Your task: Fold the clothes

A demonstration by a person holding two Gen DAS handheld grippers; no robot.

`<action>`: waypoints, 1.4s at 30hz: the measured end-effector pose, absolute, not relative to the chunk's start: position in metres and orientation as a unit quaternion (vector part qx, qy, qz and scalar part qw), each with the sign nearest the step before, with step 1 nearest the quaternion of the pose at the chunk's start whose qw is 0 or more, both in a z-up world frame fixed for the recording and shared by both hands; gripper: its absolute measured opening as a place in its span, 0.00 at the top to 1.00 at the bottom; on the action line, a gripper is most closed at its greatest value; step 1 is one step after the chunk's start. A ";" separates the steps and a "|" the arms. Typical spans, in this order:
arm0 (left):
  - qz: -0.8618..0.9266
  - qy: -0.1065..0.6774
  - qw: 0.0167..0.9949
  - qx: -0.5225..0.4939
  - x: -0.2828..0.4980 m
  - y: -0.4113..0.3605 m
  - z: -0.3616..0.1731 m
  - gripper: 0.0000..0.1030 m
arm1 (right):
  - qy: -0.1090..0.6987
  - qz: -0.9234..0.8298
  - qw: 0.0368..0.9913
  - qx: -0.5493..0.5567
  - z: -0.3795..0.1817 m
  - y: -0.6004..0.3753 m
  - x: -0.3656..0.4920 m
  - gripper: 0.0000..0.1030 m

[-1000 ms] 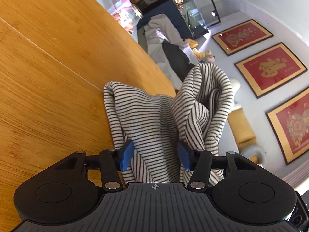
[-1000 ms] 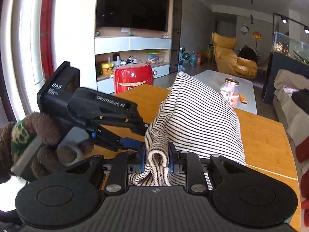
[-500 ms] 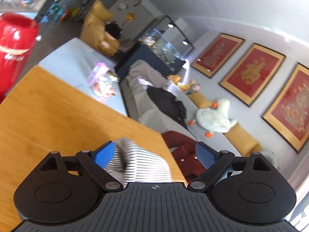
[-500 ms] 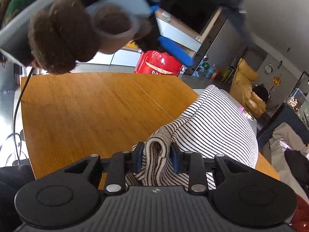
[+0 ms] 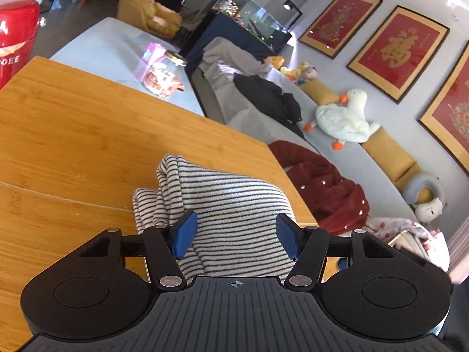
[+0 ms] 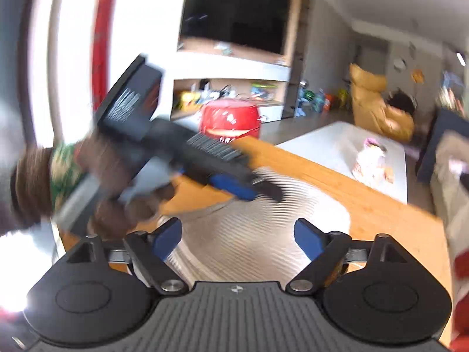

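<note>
Table [image 5: 73, 135]: wide wooden top, seam across it; it carries your whole job.

Top [image 5: 234, 202]: striped knit, lying bundled near the table's far corner in the left view; a second ago it hung raised and draped between your two tools; now it rests on the wood, loosely folded, one thick rolled edge on its left, a flatter panel to the right; in the right view [image 6: 263, 223] it shows only as a smeared pale mass, the frame being blurred.

Left gripper [image 5: 236, 234]: released; jaws have just been closing part-way after a wide opening, nothing pressed between them; the blue pads [image 5: 184, 233] stand apart above the cloth, the top showing in the gap but not pinched; you have turned the tool, so the room now sits upright in its view.

Right gripper [image 6: 237, 239]: released; a moment ago it was clenched on a rolled hem; jaws have just been opening wide; pads clear of the fabric, which lies beyond them.

Gloved hand [image 6: 44, 187]: brown, furry, holding the left tool, blurred, at the left of the right view.

Reading for you: both holds are let go, so this fold looks laid down; judge the bundle still untidy at its left edge; a further fold or a smoothing pass seems likely before it counts as done.
</note>
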State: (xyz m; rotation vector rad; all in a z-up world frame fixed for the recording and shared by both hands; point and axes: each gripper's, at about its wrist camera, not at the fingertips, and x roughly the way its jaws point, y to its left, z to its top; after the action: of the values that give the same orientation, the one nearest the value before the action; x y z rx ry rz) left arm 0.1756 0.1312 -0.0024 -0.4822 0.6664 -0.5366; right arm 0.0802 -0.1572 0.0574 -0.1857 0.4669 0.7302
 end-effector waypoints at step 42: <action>-0.242 0.273 0.910 -0.195 0.115 0.159 0.020 0.16 | 0.309 0.294 0.904 -0.025 0.021 -0.144 0.214 0.13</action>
State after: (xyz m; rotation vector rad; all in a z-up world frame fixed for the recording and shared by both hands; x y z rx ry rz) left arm 0.1150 0.1594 0.0200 -0.4016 0.5625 -0.4999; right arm 0.2144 -0.1438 0.0213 -0.0525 0.6380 0.6071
